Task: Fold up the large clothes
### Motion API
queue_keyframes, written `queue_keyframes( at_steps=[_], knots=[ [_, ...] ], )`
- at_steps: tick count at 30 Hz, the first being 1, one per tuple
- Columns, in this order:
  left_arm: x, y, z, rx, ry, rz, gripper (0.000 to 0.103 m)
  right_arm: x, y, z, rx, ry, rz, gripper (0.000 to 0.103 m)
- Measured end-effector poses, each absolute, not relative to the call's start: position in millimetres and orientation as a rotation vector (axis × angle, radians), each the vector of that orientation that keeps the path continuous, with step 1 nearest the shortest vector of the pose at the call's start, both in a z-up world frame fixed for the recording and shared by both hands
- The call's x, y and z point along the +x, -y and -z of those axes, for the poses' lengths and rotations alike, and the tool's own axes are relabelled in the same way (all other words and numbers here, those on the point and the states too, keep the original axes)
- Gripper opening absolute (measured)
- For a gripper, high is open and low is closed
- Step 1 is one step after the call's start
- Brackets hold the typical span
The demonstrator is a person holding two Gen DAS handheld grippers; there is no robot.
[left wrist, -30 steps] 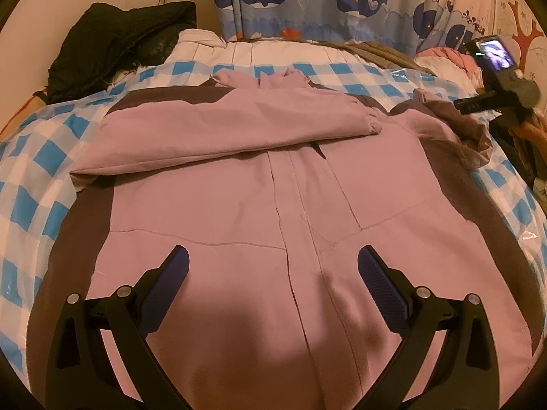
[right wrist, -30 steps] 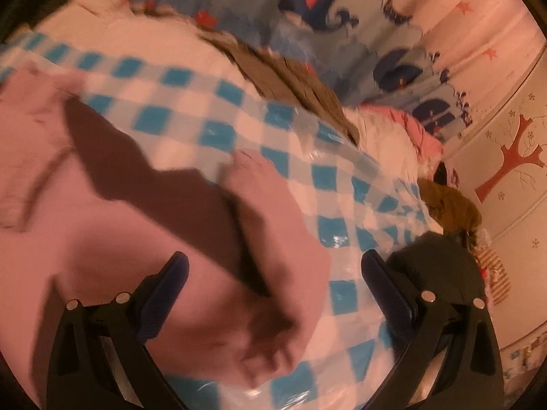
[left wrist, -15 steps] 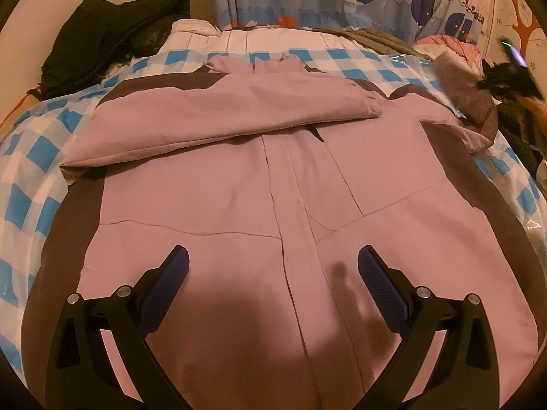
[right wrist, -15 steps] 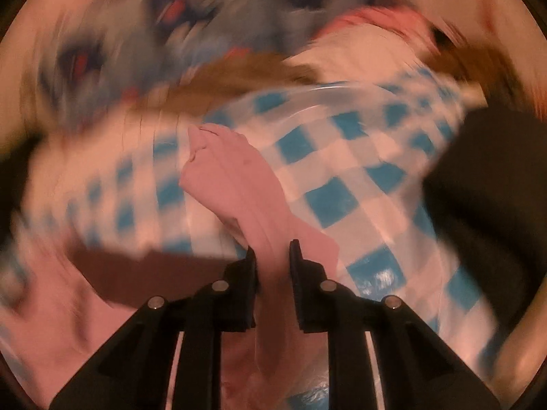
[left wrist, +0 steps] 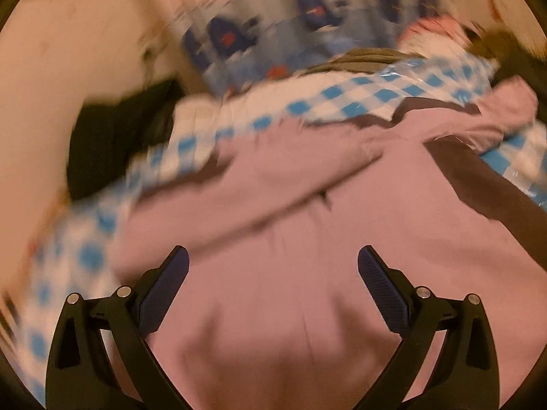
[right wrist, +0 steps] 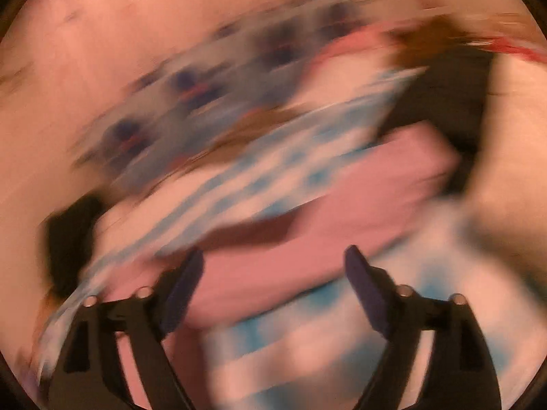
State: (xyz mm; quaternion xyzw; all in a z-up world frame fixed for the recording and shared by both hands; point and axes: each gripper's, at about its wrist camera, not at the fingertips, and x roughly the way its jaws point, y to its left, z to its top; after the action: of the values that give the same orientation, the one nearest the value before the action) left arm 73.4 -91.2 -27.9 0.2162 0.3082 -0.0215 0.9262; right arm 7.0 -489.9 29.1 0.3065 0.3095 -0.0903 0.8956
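1. A pink jacket (left wrist: 273,290) with dark brown side panels lies spread on a blue-and-white checked sheet (left wrist: 345,97), filling the near half of the left wrist view
2. 1 sleeve (left wrist: 246,184) is folded across the jacket's chest; the other sleeve (left wrist: 492,119) lies bunched at the far right
3. The left gripper (left wrist: 273,266) hangs released above the jacket's body, nothing between its pads
4. The right gripper (right wrist: 273,270), in a heavily blurred view, has its jaws opening over pink fabric (right wrist: 307,239), with no cloth gripped
5. A whale-print curtain (left wrist: 307,17) hangs beyond the bed
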Motion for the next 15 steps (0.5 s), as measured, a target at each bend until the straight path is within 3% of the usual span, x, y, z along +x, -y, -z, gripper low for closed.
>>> queue_keyframes(
  at_steps=[1, 5, 11, 13, 15],
  knots=[
    [93, 105, 26, 0.523, -0.609, 0.058, 0.095, 23, 463, -21, 0.691, -0.679, 0.025, 0.093],
    [166, 133, 43, 0.671, -0.644, 0.089, 0.095, 58, 380, 41, 0.943, -0.816, -0.290, 0.093],
    [236, 146, 95, 0.746, -0.765, 0.107, 0.093, 69, 359, 109, 0.876, -0.902, -0.212, 0.093],
    [255, 133, 98, 0.645, -0.816, 0.082, 0.040, 73, 366, 109, 0.894, -0.883, -0.221, 0.093],
    [263, 110, 86, 0.492, -0.828, 0.076, 0.016, 75, 365, 110, 0.871, -0.876, -0.222, 0.093]
  ],
)
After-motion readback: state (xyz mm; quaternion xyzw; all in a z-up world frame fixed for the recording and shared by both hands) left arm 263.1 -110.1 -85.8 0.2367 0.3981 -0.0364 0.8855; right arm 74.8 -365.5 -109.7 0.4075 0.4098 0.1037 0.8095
